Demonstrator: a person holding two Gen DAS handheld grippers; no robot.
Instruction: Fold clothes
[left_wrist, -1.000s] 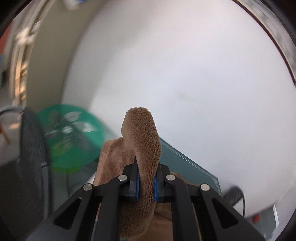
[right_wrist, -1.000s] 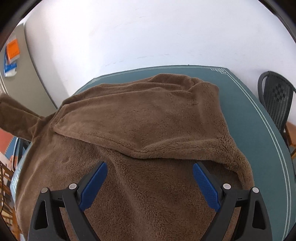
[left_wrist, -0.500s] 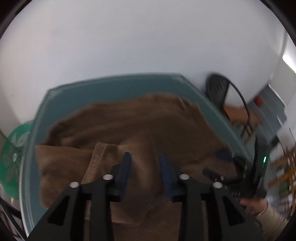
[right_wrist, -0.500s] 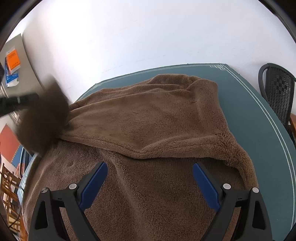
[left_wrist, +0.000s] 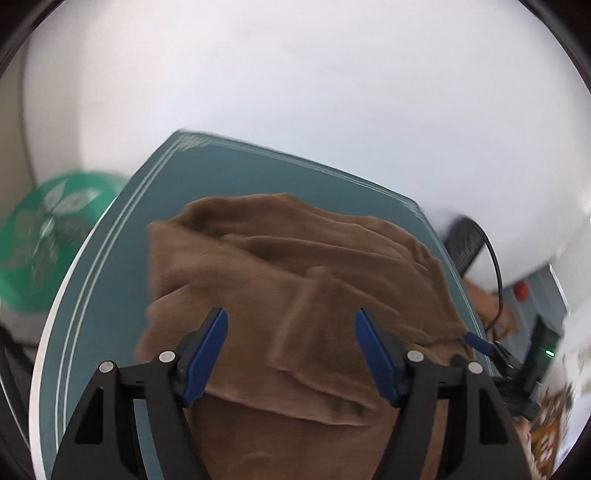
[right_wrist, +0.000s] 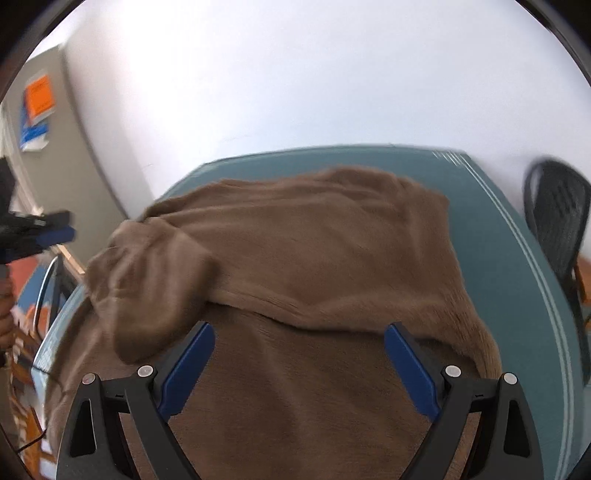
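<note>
Brown fleece garment (left_wrist: 295, 295) lies on the teal table (left_wrist: 110, 295) in the left wrist view, partly folded. A narrow part, probably a sleeve, is laid across the body of the garment, just ahead of the left gripper (left_wrist: 291, 354). Its jaws have just been opening and now stand wide apart, with nothing between the blue pads; the cloth is below them and not pinched. I judge that one sleeve fold is done, while the main folds of the body are not yet made. The picture is a little blurred.

In the right wrist view, the brown fleece garment (right_wrist: 314, 258) covers most of the teal table (right_wrist: 498, 221). Its far half is already doubled over the near half, with a thick soft edge running across. The sleeve is a rounded lump at the left side. The right gripper (right_wrist: 299, 358) hangs over the near part, jaws wide and empty. The fabric looks plush and heavy, so the folds are bulky.
</note>
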